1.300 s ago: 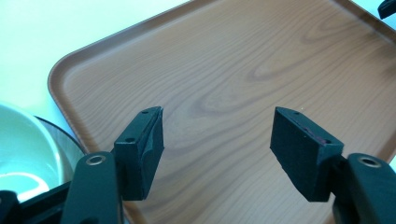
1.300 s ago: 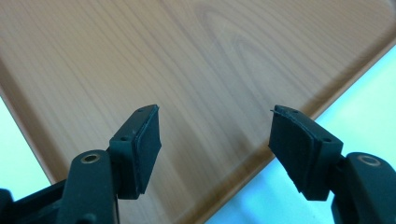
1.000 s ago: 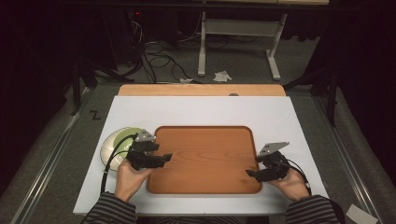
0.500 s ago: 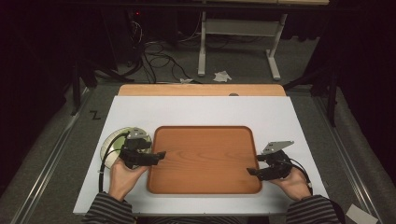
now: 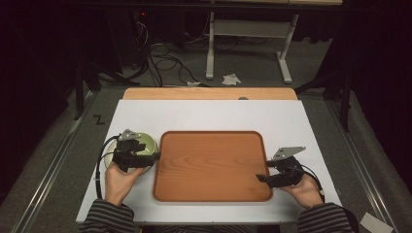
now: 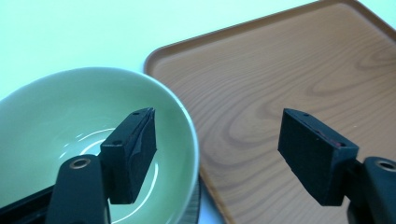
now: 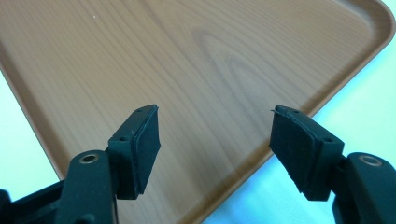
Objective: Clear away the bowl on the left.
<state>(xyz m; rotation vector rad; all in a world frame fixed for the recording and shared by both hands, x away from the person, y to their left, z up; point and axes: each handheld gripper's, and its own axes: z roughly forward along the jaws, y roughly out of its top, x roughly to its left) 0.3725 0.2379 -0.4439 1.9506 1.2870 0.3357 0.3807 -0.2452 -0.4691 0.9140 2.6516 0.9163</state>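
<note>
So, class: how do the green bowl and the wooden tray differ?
The bowl is round, deep and glossy pale green; the tray is a shallow rounded rectangle with brown wood grain. The bowl is much smaller than the tray. The left gripper straddles the bowl's rim, jaws open; the tray lies under the right gripper. Both are empty, on the white table.

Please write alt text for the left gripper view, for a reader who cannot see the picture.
The left gripper is open, one jaw above a pale green bowl and the other above a wooden tray. The empty bowl sits beside the tray's left edge on a white table.
</note>
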